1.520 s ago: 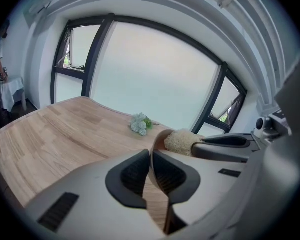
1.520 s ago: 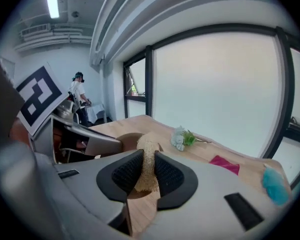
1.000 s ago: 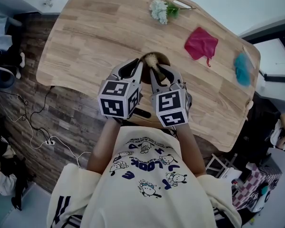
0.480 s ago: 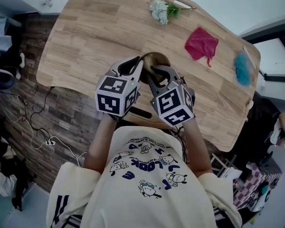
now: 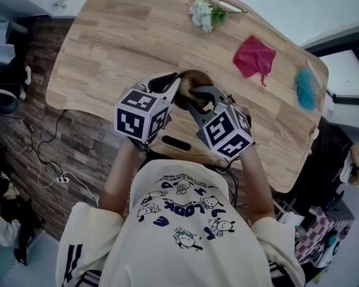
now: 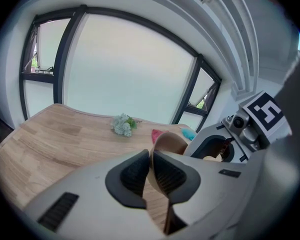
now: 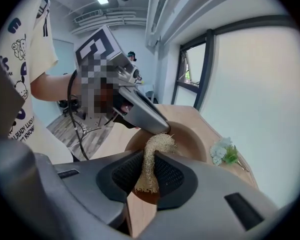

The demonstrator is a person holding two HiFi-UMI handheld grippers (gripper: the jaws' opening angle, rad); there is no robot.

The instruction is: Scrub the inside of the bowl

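Note:
A light wooden bowl [image 5: 198, 76] stands near the front edge of the wooden table [image 5: 119, 40]. My left gripper [image 5: 175, 88] is shut on the bowl's near-left rim; in the left gripper view the rim of the bowl [image 6: 170, 143] runs between its pads [image 6: 135, 173]. My right gripper [image 5: 197, 94] reaches over the bowl from the right. In the right gripper view its jaws are shut on a tan loofah scrubber [image 7: 151, 164], whose top end curls against the inside of the bowl [image 7: 192, 144]. The left gripper's jaw [image 7: 142, 113] shows just beyond it.
A white flower bunch [image 5: 201, 12] lies at the table's far side, with a red cloth [image 5: 253, 55] and a teal cloth [image 5: 305, 87] to the right. The table's front edge runs just under my grippers, above a plank floor with cables [image 5: 54, 160].
Both marker cubes have drifted apart: the left one down and left, the right one down and right while tilting. The scrubber, first seen above the rim, now sits lower in the bowl.

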